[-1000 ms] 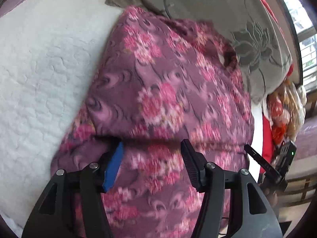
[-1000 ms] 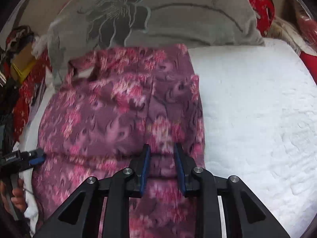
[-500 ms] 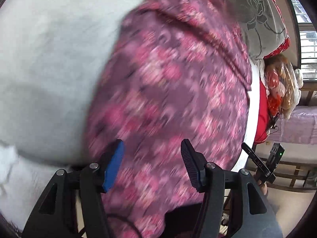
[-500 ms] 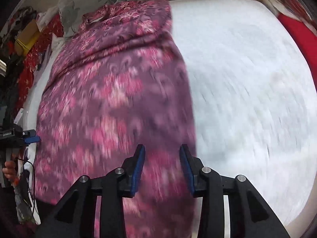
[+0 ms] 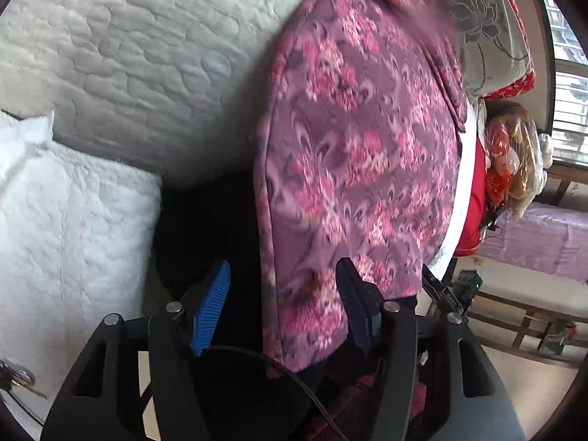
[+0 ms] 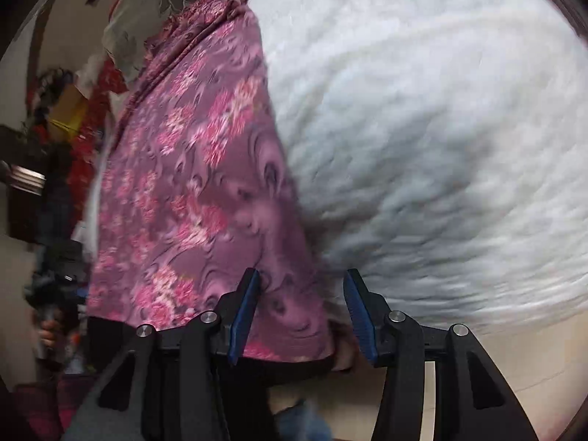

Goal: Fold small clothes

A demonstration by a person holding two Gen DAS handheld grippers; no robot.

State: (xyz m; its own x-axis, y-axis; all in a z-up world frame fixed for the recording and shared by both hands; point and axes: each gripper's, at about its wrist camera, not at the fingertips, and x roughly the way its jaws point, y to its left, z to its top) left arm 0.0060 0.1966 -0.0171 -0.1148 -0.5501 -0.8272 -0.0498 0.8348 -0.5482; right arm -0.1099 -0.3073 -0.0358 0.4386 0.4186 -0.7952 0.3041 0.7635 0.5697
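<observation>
A purple garment with pink flowers (image 5: 360, 154) lies lengthwise on the white quilted bed (image 5: 139, 55), its near end hanging over the bed's edge. My left gripper (image 5: 283, 262) hovers at that near end; its jaws are opening, and the garment's left edge sits between the pads, untouched. In the right wrist view the same garment (image 6: 191, 183) fills the left half. My right gripper (image 6: 302, 272) is opening too, with the garment's right edge loose between its blue pads (image 6: 244, 308). A hand carries the left gripper (image 6: 58, 275) at the far left of that view.
A white quilted cushion (image 5: 55, 220) lies near left, with a dark gap beside it. A grey flowered pillow (image 5: 488, 25) and red bedding (image 5: 474, 198) sit beyond the garment. A wooden bench with a lilac cover (image 5: 544, 235) stands to the right, under a window.
Both grippers have drawn back from mid-garment to its near end at the bed's edge. The right jaws, nearly shut on a fold before, now stand apart. The garment lies stretched out.
</observation>
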